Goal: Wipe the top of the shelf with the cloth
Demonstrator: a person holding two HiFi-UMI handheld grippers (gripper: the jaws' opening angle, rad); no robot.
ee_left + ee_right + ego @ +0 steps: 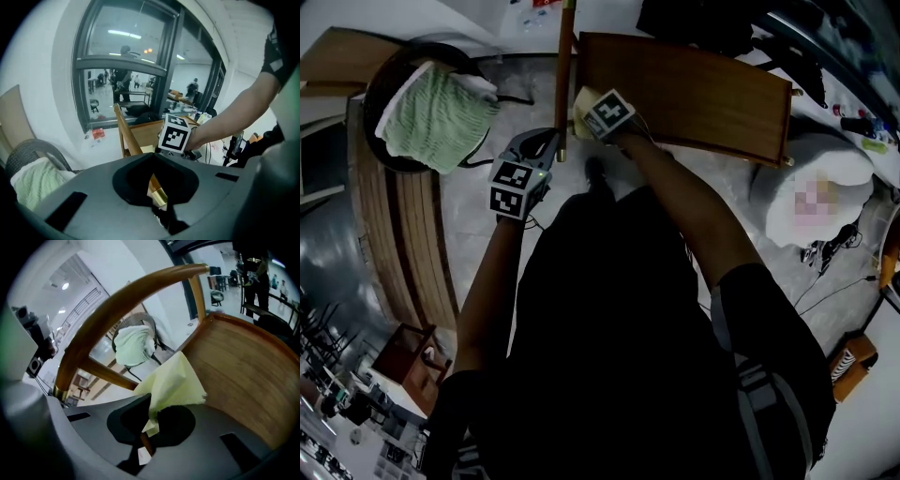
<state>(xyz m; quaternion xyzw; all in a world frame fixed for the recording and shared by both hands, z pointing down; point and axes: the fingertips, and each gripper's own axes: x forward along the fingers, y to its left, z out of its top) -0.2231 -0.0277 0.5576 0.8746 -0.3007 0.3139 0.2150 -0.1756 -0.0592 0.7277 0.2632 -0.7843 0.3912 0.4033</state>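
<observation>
The wooden shelf (684,94) lies tipped over on the floor, its flat board (239,376) facing me. A slim wooden leg (565,75) with a brass foot (158,194) runs along its left edge. My right gripper (581,111) is shut on a pale yellow cloth (173,383) and holds it against the board's near left corner. In the head view the cloth (580,99) shows just beside the marker cube. My left gripper (551,150) sits at the leg's lower end, and the brass foot passes between its jaws (159,199).
A round dark chair with a green knitted cushion (436,117) stands to the left, also in the right gripper view (133,345). A white padded seat (811,187) and cables lie on the floor at the right. Wooden slats (403,234) run along the left. A window wall (126,65) lies ahead.
</observation>
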